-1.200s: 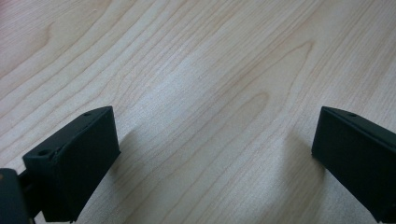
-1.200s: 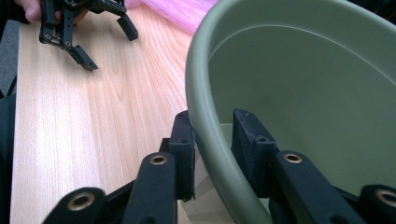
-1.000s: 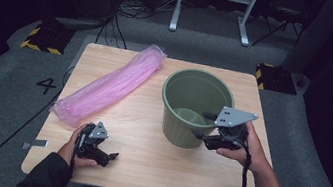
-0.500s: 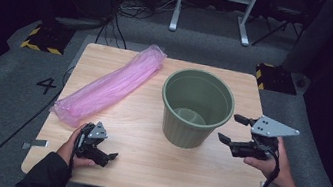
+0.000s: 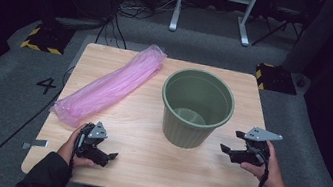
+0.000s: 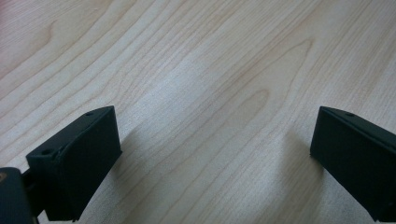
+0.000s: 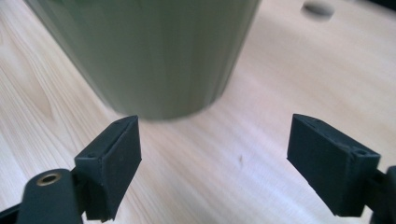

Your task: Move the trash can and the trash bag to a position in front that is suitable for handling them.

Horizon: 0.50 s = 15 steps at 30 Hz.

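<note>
A tall olive-green bucket [image 5: 196, 109] stands upright on the wooden table [image 5: 141, 173], right of centre. A long pink plastic bundle [image 5: 110, 84] lies slantwise at the table's left. My right gripper [image 5: 229, 140] hovers low beside the bucket's right side, pointing at its base. Its jaws have just been opening, they stand wide apart with nothing between them, and the bucket's wall [image 7: 154, 51] rises just ahead of the right gripper [image 7: 215, 158]. My left gripper [image 5: 111, 158] rests near the front left edge, open over bare wood [image 6: 212, 154].
The table's right edge runs close under my right hand. Grey carpet surrounds the table, with a "4" mark [image 5: 46, 85] at left, cables, yellow-black striped blocks [image 5: 41, 41] and a metal stand [image 5: 213, 10] behind. There is free wood in front of the bucket.
My right gripper has come off the bucket's rim, moving right and down to the table's right side, with its jaws wider. The left gripper has stayed put.
</note>
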Each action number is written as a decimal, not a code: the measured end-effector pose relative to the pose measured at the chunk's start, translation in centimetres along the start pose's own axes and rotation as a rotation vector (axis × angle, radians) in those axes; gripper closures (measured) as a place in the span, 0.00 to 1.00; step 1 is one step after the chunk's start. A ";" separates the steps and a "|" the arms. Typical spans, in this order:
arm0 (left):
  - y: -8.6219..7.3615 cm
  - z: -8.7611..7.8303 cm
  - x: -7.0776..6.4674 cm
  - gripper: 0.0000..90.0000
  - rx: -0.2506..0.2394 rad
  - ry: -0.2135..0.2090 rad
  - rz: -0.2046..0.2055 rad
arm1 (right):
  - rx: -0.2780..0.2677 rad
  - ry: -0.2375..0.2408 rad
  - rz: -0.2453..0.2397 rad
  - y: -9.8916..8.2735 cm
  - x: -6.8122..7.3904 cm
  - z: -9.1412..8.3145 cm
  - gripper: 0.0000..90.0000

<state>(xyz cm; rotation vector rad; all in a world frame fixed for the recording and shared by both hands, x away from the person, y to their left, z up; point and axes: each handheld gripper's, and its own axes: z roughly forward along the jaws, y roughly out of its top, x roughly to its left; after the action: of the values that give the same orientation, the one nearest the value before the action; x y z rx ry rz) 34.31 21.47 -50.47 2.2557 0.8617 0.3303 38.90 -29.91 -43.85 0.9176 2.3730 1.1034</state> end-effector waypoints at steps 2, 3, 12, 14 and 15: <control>0.0 0.0 0.0 0.02 -0.002 0.002 -0.004 | 0.026 0.003 -0.001 -0.9 -0.4 0.9 0.19; 0.0 0.0 0.1 0.03 -0.002 0.004 -0.004 | 0.037 0.012 -0.001 -1.4 -0.6 1.2 0.19; 0.0 -0.4 0.3 0.17 -0.019 0.030 -0.021 | 0.037 0.021 0.046 -3.9 -1.6 2.8 0.21; 0.0 -0.6 0.4 0.17 -0.008 0.047 -0.015 | 0.032 0.025 0.065 -4.2 -1.7 2.9 0.21; 0.0 -0.8 0.4 0.18 -0.001 0.057 -0.023 | 0.035 0.021 0.065 -4.3 -1.8 3.0 0.21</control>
<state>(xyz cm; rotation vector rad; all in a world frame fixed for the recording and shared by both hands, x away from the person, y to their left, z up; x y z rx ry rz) 34.28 22.17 -49.94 2.2432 0.9159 0.3866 40.12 -31.59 -49.01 1.0068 2.4024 1.1035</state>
